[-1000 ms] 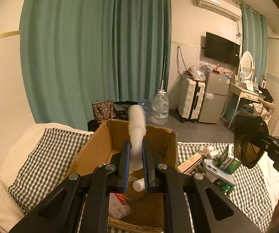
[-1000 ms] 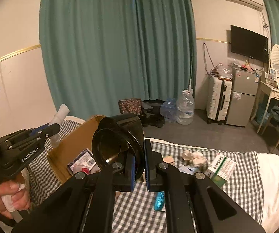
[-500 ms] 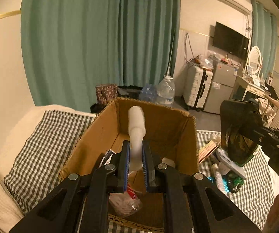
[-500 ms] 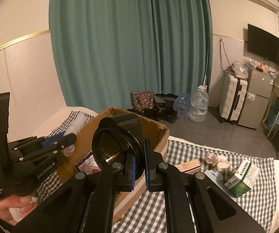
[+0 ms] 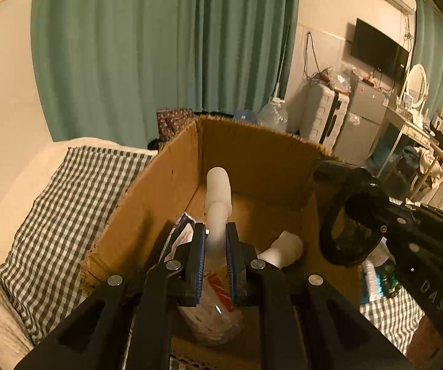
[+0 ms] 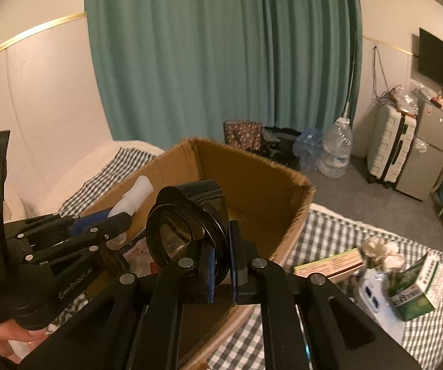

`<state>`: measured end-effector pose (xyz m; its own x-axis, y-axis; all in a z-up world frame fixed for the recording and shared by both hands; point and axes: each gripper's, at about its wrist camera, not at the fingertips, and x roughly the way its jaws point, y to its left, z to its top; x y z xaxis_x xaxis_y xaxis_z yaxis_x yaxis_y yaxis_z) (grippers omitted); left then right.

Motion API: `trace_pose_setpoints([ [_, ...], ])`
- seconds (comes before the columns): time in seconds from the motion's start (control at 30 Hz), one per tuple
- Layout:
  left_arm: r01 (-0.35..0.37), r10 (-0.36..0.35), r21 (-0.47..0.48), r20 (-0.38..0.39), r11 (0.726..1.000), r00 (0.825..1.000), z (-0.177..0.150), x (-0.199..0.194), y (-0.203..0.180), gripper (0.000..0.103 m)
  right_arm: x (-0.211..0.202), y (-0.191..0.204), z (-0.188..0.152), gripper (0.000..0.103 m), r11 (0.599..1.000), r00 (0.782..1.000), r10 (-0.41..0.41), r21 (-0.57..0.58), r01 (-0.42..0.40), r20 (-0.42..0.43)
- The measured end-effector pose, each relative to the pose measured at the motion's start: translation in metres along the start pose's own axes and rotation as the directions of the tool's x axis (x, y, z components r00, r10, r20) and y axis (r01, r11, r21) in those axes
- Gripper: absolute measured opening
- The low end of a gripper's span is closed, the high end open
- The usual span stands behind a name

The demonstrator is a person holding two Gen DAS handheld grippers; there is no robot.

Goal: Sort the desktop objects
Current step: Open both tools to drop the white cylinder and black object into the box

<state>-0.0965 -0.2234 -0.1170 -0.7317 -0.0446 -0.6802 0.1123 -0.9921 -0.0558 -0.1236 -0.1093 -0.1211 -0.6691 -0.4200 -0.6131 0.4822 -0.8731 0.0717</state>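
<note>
Brown box (image 5: 261, 166), checked cloth (image 5: 67, 209), teal curtain (image 5: 159, 46)

Dim warm light, fisheye-warped dark edges

My left gripper (image 5: 215, 243) points downward, its jaws clamped tight on what it carries. My right gripper (image 6: 221, 262) sits just beside it, also angled down and clamped. A hand (image 6: 5, 343) grips the left handle.

Inside the cardboard box (image 5: 252, 166), the left tool (image 5: 215, 248) covers the lower end of the white bottle (image 5: 218, 197) and most of the packets beneath it. Right of the box, small things on the bed (image 6: 338, 234) are blurred, perhaps toiletries.
</note>
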Motion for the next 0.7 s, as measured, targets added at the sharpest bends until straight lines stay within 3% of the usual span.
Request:
trace_pose_setpoints([
  [0.33,-0.020,0.019,-0.015,-0.023,1.000,1.000,-0.003,0.013,0.005,0.024,0.043,0.006,-0.009,0.011,1.000,0.996,-0.015,-0.018,0.013,-0.084],
  [0.47,-0.010,0.010,-0.023,-0.002,1.000,1.000,0.000,0.006,0.007,0.036,0.046,0.008,-0.007,0.038,0.999,0.994,-0.037,-0.034,0.034,-0.099],
  [0.7,0.001,0.000,-0.037,0.032,0.999,0.999,0.006,-0.008,0.007,0.046,0.023,0.011,0.000,0.055,0.996,0.996,-0.066,-0.057,0.063,-0.062],
])
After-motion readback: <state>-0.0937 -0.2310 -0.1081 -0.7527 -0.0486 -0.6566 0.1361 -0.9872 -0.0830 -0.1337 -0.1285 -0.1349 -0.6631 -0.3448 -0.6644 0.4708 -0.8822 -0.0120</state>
